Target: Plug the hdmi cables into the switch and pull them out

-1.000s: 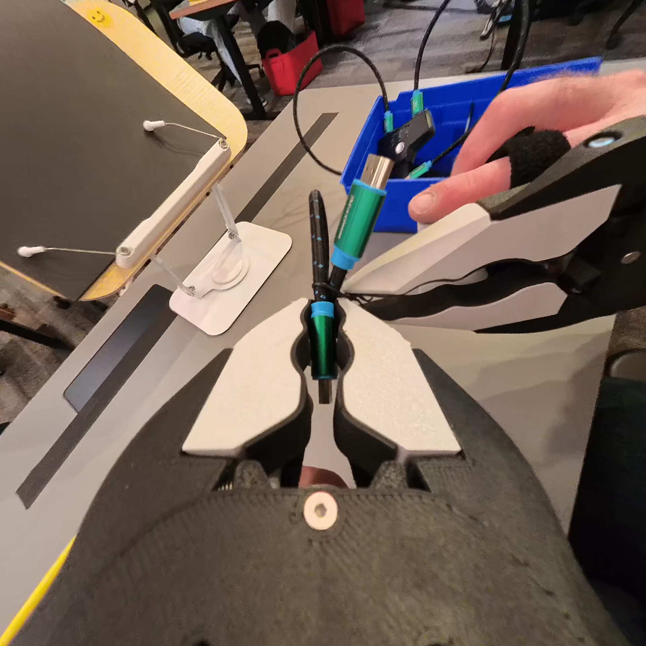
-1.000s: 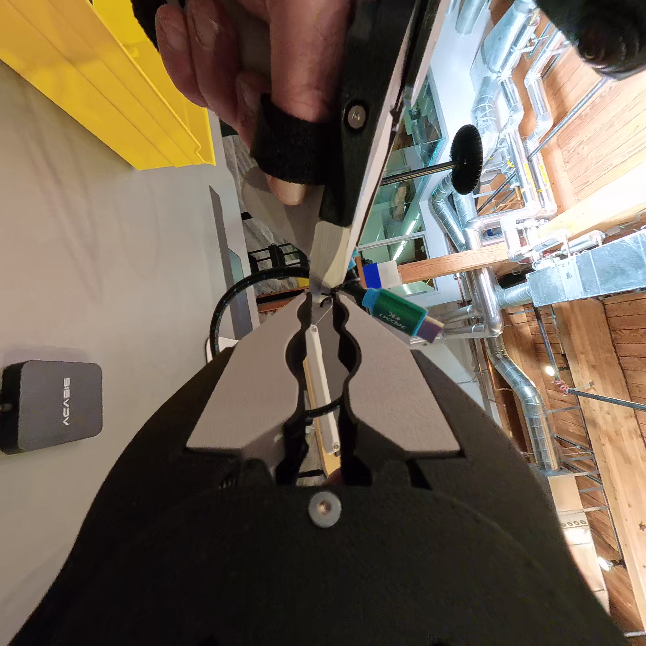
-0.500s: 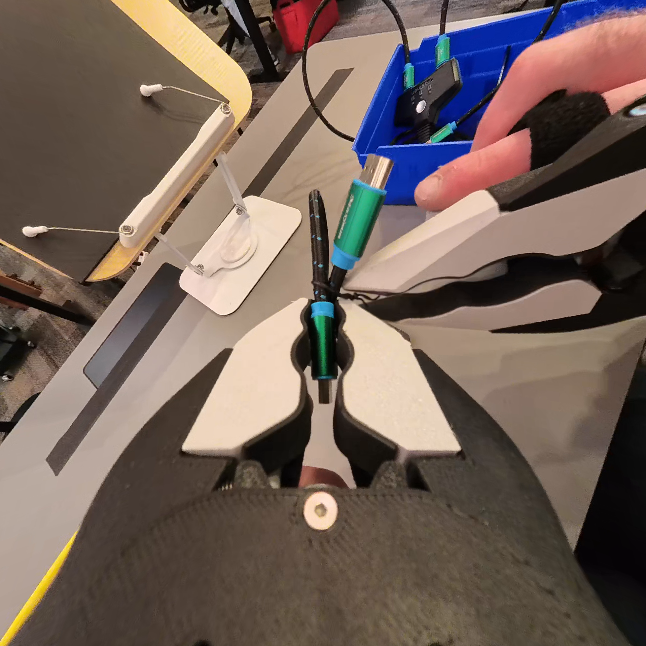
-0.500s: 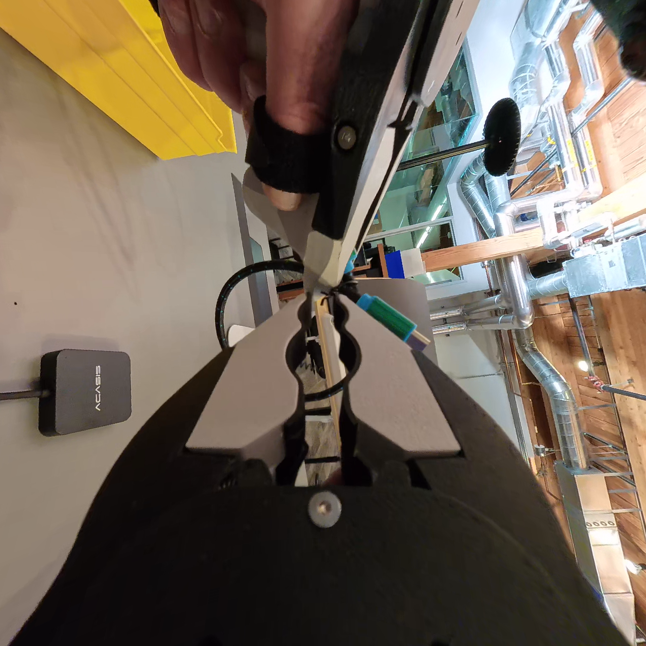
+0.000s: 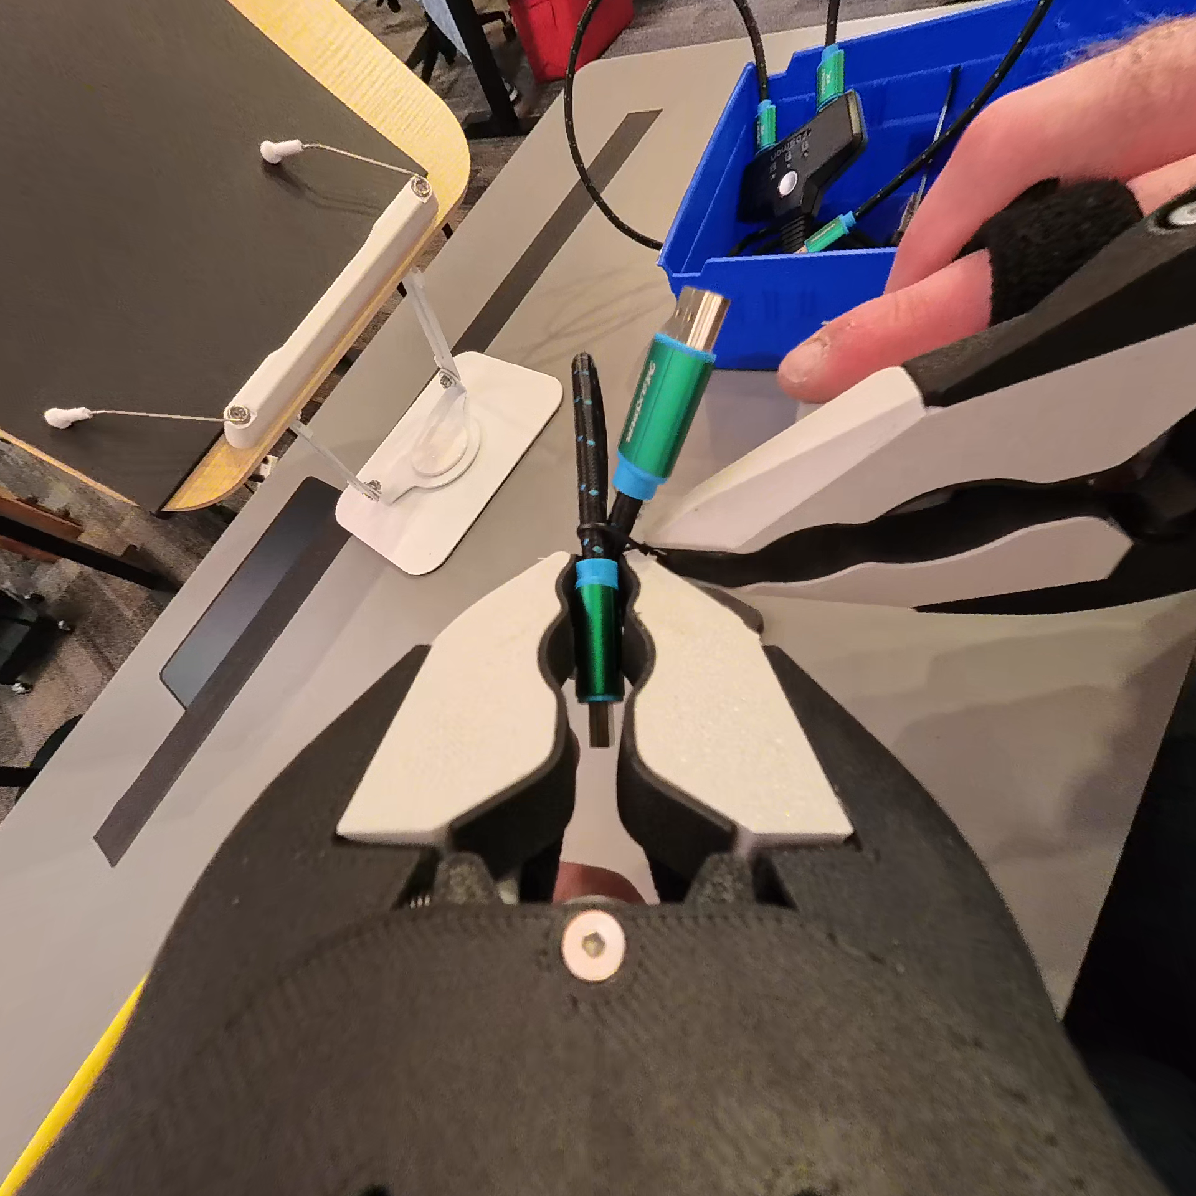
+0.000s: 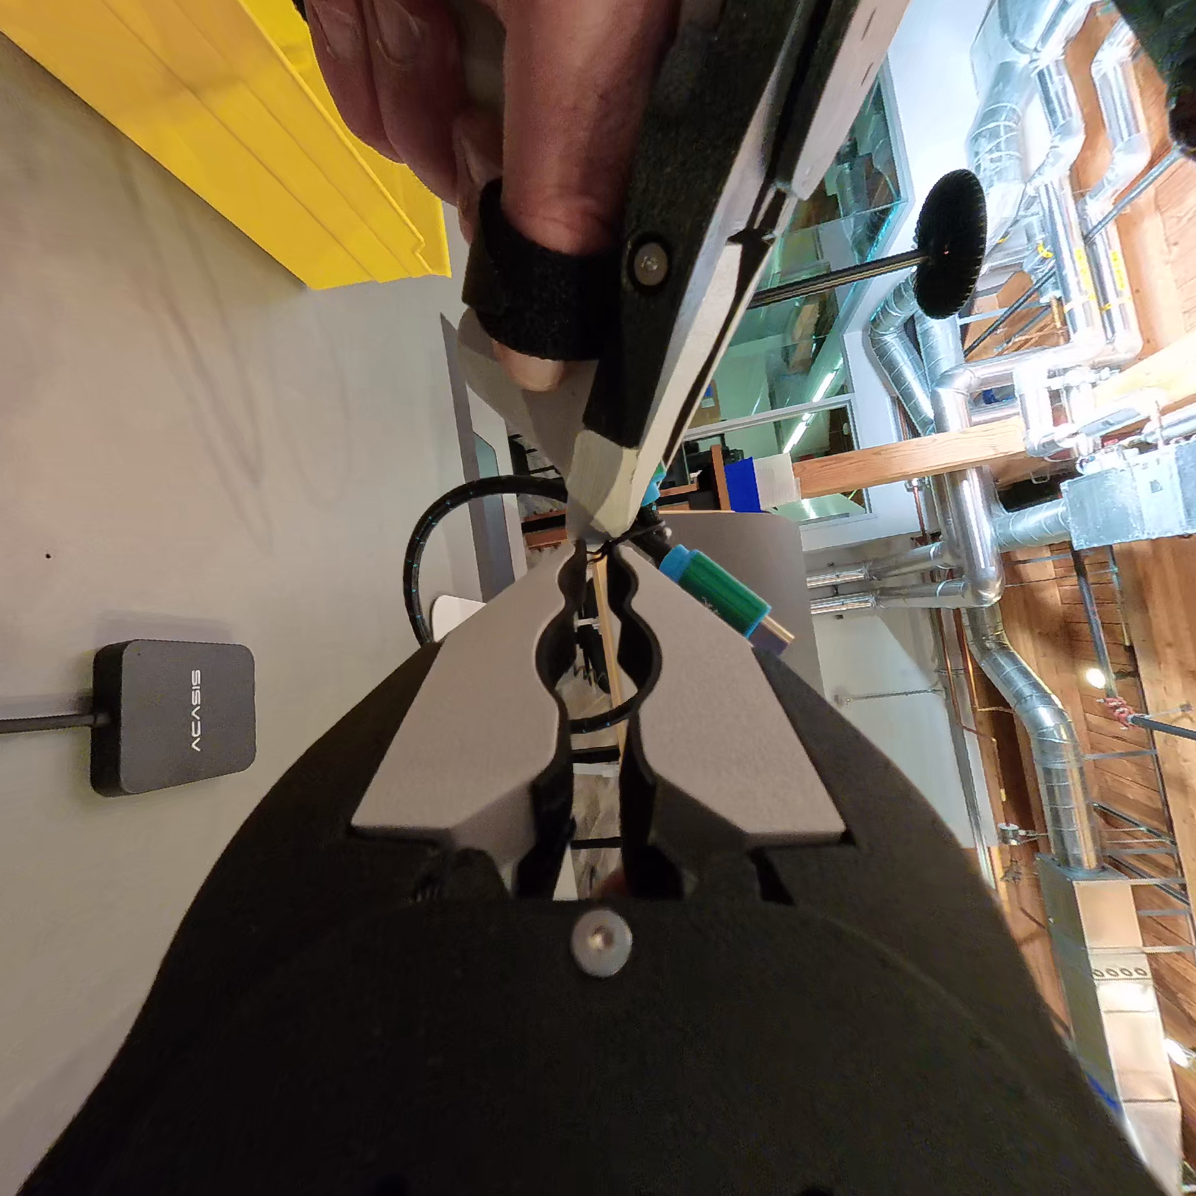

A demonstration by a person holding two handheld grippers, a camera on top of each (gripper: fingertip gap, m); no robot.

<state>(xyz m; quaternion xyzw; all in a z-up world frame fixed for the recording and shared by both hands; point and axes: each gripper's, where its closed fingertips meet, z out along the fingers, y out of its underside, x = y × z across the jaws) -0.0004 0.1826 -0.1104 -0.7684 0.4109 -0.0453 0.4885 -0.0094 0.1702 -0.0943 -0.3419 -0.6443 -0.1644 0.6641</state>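
My left gripper (image 5: pixel 598 569) is clamped on a green plug (image 5: pixel 595 641), centre of the left wrist frame, metal tip pointing back toward my camera, black braided cable (image 5: pixel 587 446) running up from it; a second green plug (image 5: pixel 666 404) with a blue collar and bare metal end sticks up just right of that cable, free in the air; a thin black tie (image 5: pixel 631 547) wraps both cables at the tips of my left fingers; my right gripper (image 5: pixel 653 540) comes in from the right edge, its tips nipped together on that tie, a hand (image 5: pixel 1009 213) on it in the upper right; blue bin (image 5: pixel 796 291) at upper right on the grey table (image 5: pixel 938 699), holding the black switch (image 5: pixel 799 165) with green plugs in it, well apart from both grippers; white stand (image 5: pixel 446 453) left of centre; dark board with wood edge (image 5: pixel 162 226) upper left; in the right wrist frame the same right gripper (image 6: pixel 598 547) shows fingers nearly together, tie caught at the tips, the left gripper (image 6: pixel 605 498) reaching down from the top onto the same spot; green plug there (image 6: pixel 718 595) just right of centre; small black box (image 6: pixel 171 715) at left edge on the table; yellow bin (image 6: pixel 226 129) upper left.
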